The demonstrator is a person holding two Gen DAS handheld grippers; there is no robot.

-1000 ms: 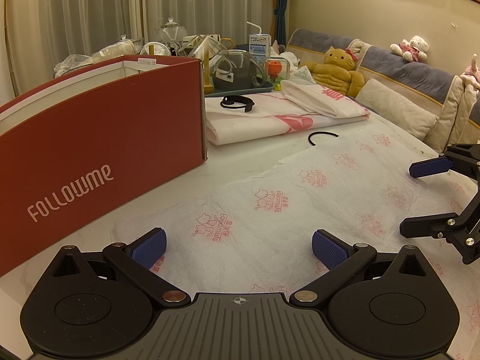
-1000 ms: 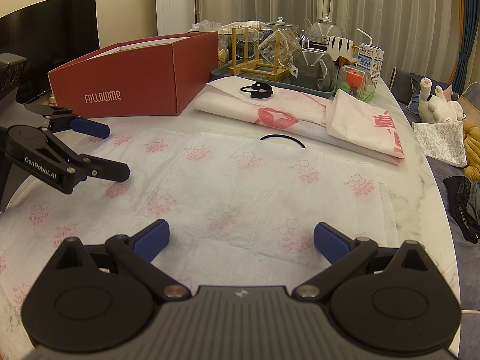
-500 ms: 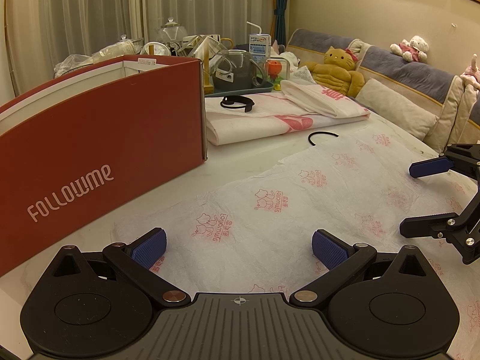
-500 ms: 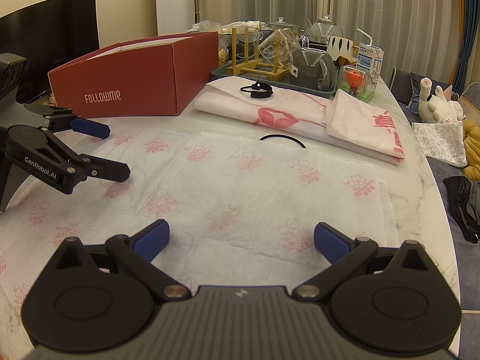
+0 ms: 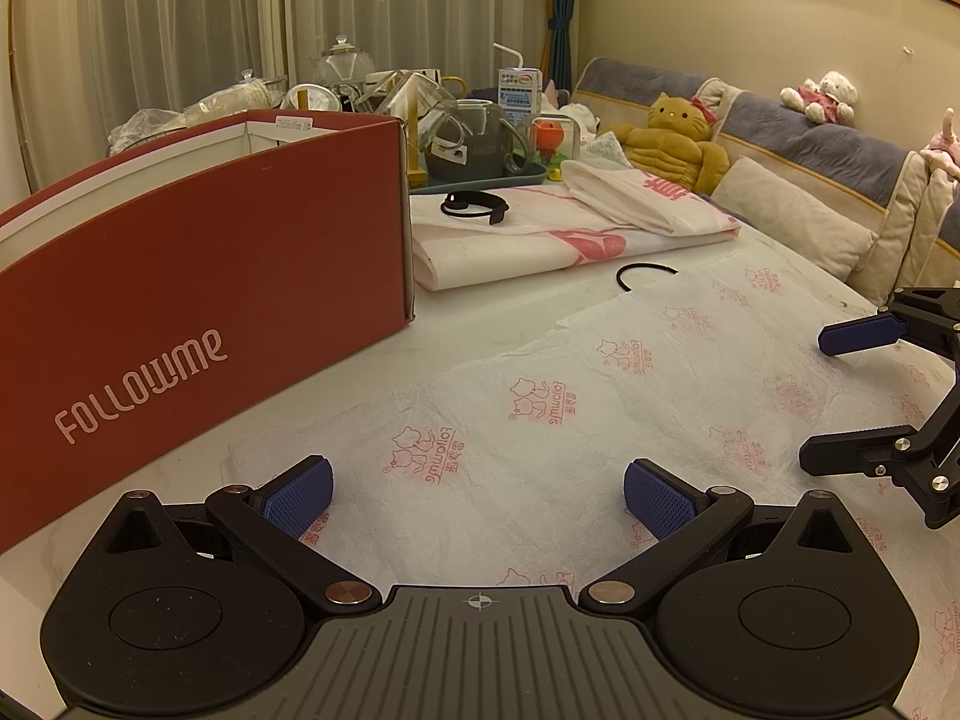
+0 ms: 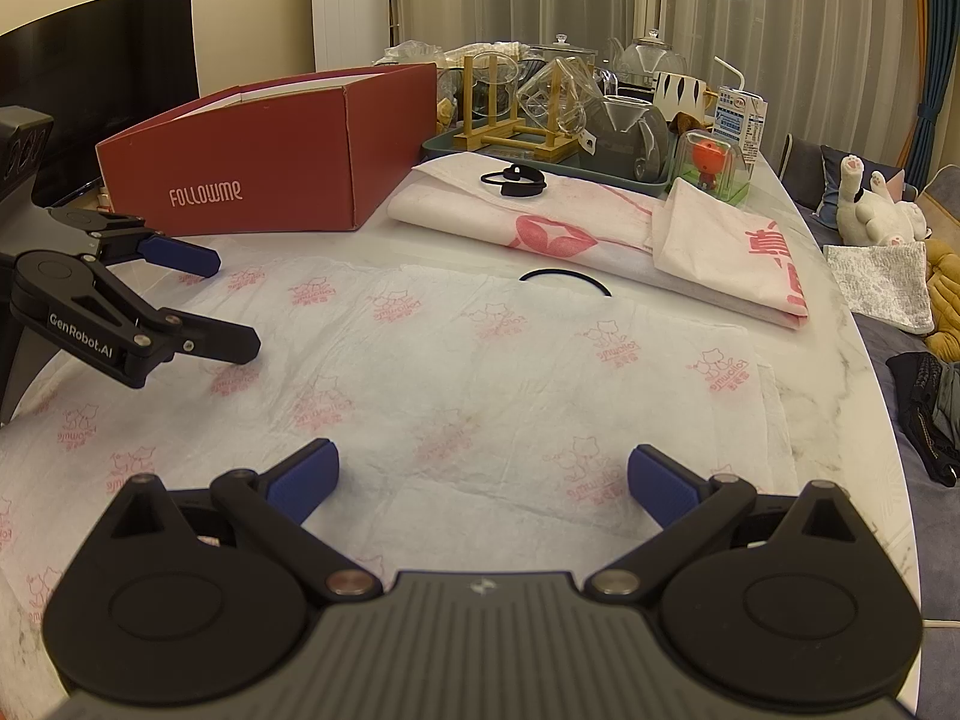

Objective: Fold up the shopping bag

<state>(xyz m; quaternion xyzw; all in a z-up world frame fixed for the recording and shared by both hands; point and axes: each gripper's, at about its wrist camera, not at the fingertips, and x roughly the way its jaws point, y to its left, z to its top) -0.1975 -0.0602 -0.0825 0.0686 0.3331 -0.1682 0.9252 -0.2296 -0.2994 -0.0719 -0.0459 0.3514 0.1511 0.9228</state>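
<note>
Your shopping bag [image 6: 480, 372] lies spread flat on the counter [image 6: 840, 360], in front of the red box [image 6: 270, 168] and a folded bag [image 6: 600, 234]. Your left gripper [image 5: 478, 489] and right gripper [image 6: 483, 474] hover over it, each with jaws wide apart and holding nothing.

A home living room: sofa [image 5: 804, 150] with plush toys [image 5: 675, 141], curtains [image 6: 750, 12], television [image 6: 102, 78], glassware [image 6: 558, 96] crowding the marble table [image 6: 834, 360].
</note>
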